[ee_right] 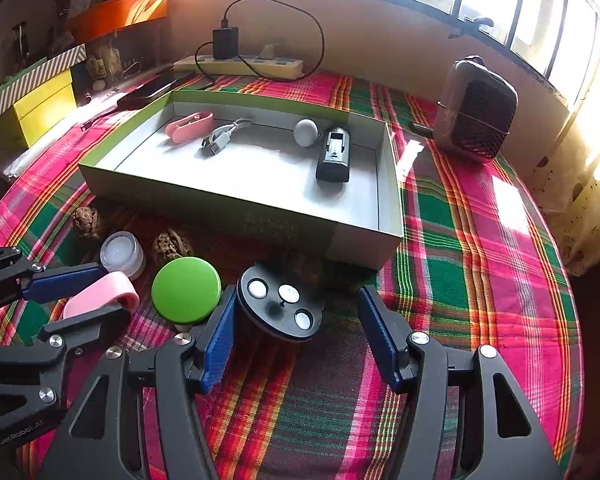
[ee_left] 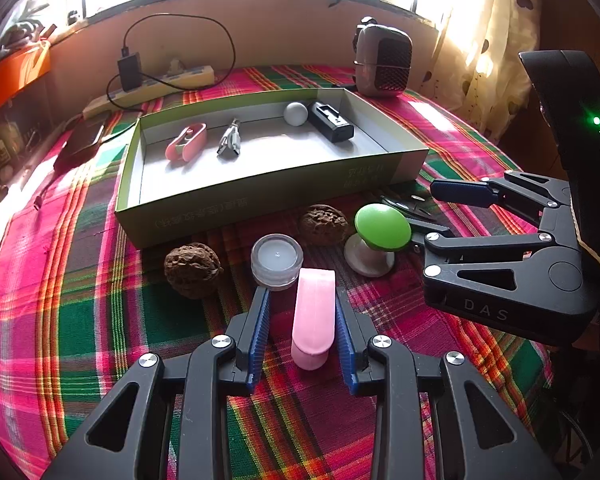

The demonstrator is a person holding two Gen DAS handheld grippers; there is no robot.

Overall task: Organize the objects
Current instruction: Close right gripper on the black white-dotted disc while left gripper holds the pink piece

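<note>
2 grippers (ee_left: 302,320) (ee_right: 296,332) gape: left astride pink clip (ee_left: 313,316), right beside black disc (ee_right: 280,306), box wall (ee_right: 236,204) near.

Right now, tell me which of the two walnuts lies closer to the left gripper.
The walnut left of the clear jar, out on the cloth. It lies nearer the left gripper; the other walnut lies further back, near the box.

The left gripper (ee_left: 302,322) straddled a pink clip (ee_left: 314,318) lying on the plaid cloth (ee_left: 80,320), jaws apart.
</note>
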